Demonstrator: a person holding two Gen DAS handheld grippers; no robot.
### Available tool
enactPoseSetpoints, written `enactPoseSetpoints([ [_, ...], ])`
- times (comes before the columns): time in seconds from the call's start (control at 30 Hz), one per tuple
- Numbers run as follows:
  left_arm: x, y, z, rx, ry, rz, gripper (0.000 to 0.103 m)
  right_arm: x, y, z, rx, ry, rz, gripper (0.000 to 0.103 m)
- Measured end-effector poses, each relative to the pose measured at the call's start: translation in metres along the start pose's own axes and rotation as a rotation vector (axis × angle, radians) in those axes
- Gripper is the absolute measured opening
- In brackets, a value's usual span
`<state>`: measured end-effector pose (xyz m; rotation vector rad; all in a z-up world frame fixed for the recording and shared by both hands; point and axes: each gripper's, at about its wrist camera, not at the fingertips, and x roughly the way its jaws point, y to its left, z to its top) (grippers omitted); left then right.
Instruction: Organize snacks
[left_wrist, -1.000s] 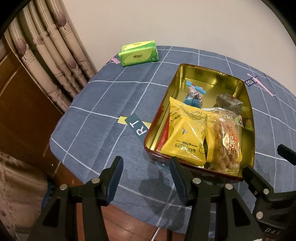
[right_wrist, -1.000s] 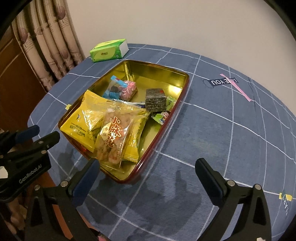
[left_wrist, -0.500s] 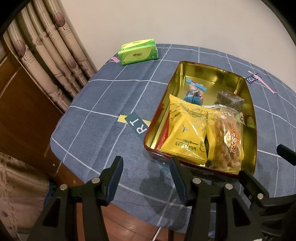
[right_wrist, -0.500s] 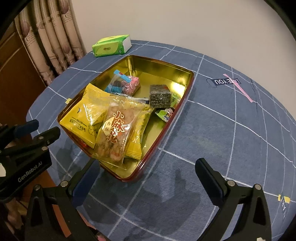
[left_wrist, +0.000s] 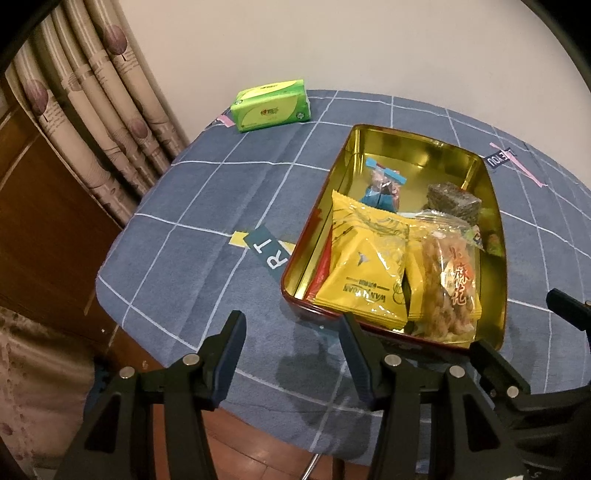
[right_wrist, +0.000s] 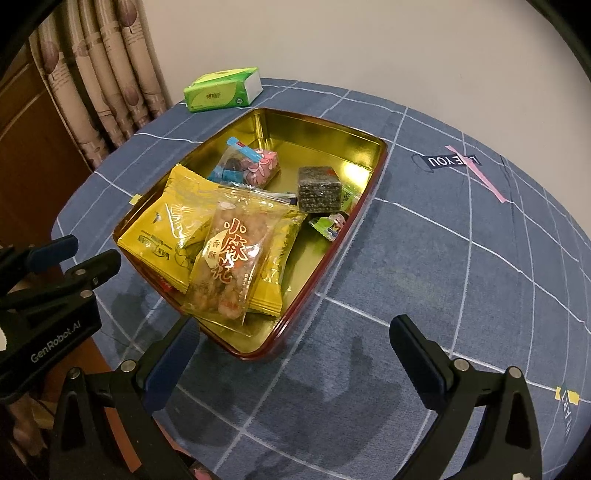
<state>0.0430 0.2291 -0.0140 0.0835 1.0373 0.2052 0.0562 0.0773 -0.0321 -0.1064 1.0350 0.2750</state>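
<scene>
— So where are the snacks?
— Inside the gold rectangular metal tin (right_wrist: 373, 147): yellow foil packets (right_wrist: 173, 232), clear fried-snack bag (right_wrist: 229, 258). Left gripper (left_wrist: 293, 354) and right gripper (right_wrist: 291, 354) hover just before the tin, jaws wide, empty.

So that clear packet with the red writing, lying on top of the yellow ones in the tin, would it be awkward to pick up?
Probably a little. The clear packet looks like thin, crinkly film, so it would likely flex and feel slippery. The knobbly pieces showing through seem brittle, so a hard squeeze might crush them. It rests loosely atop the yellow packets and may slide when nudged.
</scene>
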Motion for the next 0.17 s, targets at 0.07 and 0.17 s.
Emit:
enactPoseSetpoints([
  [0.07, 0.0003, 0.0001, -0.0001, -0.002, 0.001, -0.001, 0.053, 0.0, 0.0008, -0.0004, -0.001, -0.001, -0.002, 0.102],
  [0.17, 0.0015, 0.0005, 0.0002, -0.004, 0.007, 0.001, 0.053, -0.0002, 0.0015, -0.0006, 0.001, -0.004, -0.003, 0.102],
])
